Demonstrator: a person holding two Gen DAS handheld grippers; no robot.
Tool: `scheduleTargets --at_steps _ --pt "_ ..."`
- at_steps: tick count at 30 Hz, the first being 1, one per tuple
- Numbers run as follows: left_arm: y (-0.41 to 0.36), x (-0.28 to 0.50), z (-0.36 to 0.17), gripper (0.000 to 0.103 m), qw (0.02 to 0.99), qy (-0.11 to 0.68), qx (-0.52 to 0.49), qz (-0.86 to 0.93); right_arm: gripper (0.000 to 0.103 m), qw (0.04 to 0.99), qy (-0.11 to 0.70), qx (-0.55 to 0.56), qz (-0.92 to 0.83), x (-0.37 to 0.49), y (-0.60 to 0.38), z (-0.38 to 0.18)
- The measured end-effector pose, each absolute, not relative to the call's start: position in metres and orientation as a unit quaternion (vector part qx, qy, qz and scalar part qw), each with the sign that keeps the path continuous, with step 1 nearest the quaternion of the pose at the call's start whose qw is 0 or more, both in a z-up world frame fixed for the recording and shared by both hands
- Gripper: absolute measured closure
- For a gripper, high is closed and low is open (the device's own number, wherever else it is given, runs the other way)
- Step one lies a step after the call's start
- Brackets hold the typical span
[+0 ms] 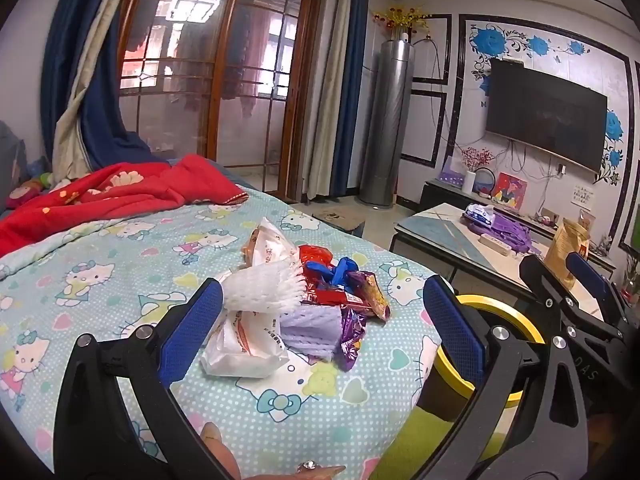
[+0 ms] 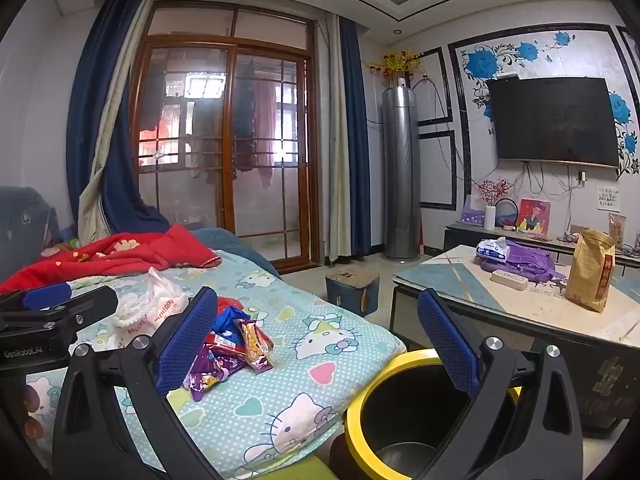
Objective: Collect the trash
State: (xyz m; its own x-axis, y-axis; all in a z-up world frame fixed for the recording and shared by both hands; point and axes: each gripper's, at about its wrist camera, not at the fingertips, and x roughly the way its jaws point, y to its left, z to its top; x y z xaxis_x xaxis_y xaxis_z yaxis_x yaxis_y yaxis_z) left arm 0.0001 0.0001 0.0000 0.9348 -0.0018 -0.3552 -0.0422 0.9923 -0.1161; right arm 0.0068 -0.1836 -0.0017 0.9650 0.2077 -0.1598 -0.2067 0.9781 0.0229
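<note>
Trash (image 1: 304, 300) lies heaped on the bed (image 1: 120, 280) just beyond my left claw (image 1: 320, 320), both claws spread wide and empty, so I judge nothing collected yet: next, clamp one wrapper and carry it right to the yellow-rimmed bin (image 2: 360, 420).

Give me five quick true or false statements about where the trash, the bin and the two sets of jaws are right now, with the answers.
1. The pile of wrappers lies on the cartoon-cat bedspread. True.
2. The left gripper is shut on a wrapper. False: its jaws stand wide open with nothing clamped between them.
3. The yellow-rimmed bin stands on the coffee table. False: it stands low beside the bed's edge.
4. The right gripper holds nothing. True.
5. The brown paper bag lies among the wrappers on the bed. False: it stands upright on the coffee table.
</note>
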Motion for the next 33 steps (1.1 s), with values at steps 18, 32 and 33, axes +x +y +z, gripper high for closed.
scheduleTargets --at_steps 18,32,33 --pt "0.000 -0.003 -0.002 0.011 0.982 0.181 -0.059 0.007 0.006 0.991 0.090 0.002 0.101 0.011 -0.182 -0.010" --pt "-0.002 -0.001 -0.004 0.011 0.982 0.180 -0.058 0.006 0.006 0.991 0.092 0.002 0.100 0.010 -0.182 -0.008" --pt "-0.002 0.000 -0.004 0.011 0.982 0.181 -0.058 0.007 0.006 0.991 0.091 0.002 0.100 0.009 -0.182 -0.008"
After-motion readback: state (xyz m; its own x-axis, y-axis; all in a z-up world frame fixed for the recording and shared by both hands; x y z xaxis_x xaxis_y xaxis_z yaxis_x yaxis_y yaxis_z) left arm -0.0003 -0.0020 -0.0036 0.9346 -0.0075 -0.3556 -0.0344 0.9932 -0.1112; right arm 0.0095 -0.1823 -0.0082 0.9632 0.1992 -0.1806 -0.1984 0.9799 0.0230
